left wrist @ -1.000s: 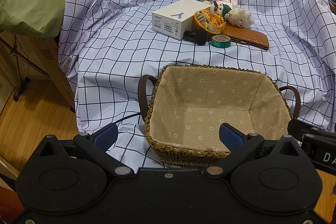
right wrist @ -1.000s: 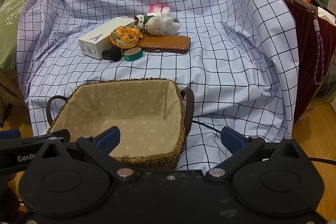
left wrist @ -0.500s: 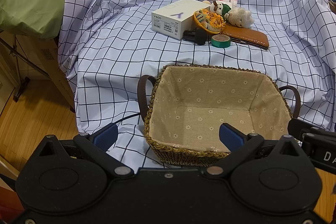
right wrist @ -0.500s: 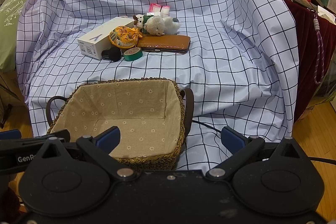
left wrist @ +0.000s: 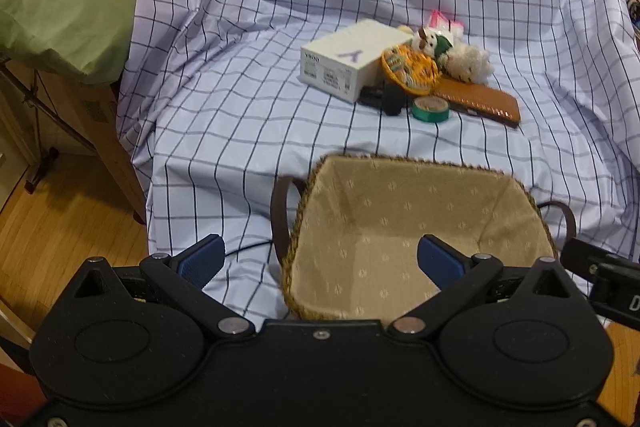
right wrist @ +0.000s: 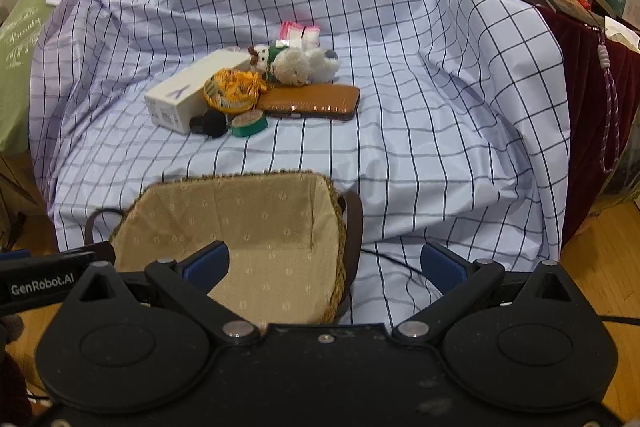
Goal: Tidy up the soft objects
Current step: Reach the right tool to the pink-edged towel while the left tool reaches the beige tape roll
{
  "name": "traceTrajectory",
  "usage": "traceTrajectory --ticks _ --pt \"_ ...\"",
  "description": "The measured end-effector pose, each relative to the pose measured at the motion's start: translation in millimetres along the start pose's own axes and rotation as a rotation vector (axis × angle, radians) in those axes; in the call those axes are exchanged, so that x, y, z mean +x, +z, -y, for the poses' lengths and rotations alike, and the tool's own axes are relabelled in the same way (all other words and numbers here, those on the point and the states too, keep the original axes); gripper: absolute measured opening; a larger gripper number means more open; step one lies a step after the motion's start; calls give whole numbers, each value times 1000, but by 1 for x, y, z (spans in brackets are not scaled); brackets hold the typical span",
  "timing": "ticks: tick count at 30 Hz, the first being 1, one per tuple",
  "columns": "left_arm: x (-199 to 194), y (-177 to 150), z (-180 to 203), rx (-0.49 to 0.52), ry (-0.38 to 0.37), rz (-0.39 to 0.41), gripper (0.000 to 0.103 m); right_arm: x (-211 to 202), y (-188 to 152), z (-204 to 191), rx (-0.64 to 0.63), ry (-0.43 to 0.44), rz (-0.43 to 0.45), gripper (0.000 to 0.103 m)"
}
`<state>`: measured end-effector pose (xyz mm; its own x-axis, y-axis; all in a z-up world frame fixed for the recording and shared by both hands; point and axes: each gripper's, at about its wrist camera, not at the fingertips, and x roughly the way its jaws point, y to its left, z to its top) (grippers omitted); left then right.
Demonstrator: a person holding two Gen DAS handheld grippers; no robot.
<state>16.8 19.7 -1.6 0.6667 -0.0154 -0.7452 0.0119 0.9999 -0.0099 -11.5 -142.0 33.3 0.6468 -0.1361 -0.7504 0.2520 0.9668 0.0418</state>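
From where I sat, the near wall of the basket (left wrist: 420, 227) was cut off behind the left tongs (left wrist: 320, 261), and in the right wrist view its near corner disappeared under the right tongs (right wrist: 326, 263). Both tongs stood wide apart and held nothing. A cable ran out from under the checked cloth (left wrist: 240, 131) beside the basket handle; I could not tell where it led. The plush toy (right wrist: 296, 61) lay on its side at the far end of the covered desk, its long axis running left to right, head toward the white box (right wrist: 192, 95) and body toward the right. Its lower half was partly hidden by the orange patterned pouch (right wrist: 232, 91), which leaned against it. The pink packet (right wrist: 300, 31) behind the toy was too blurred for me to read. The brown wallet (right wrist: 312, 101) lay lengthwise just in front of the toy, with the green tape roll (right wrist: 250, 123) and a black object (right wrist: 210, 123) beside it. The basket sat well apart from that cluster, empty.
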Motion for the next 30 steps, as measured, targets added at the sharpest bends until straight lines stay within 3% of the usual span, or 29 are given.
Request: traceTrajectory --ticks 13,20,25,30 --pt "34 46 7 33 -14 -22 99 31 56 2 16 23 45 102" --pt "64 79 11 38 -42 -32 99 70 83 -2 7 23 12 102" --pt "84 101 17 77 -13 -10 99 98 100 -6 -1 19 -3 102" --pt "106 130 15 74 -44 -21 99 125 127 -14 -25 25 7 102"
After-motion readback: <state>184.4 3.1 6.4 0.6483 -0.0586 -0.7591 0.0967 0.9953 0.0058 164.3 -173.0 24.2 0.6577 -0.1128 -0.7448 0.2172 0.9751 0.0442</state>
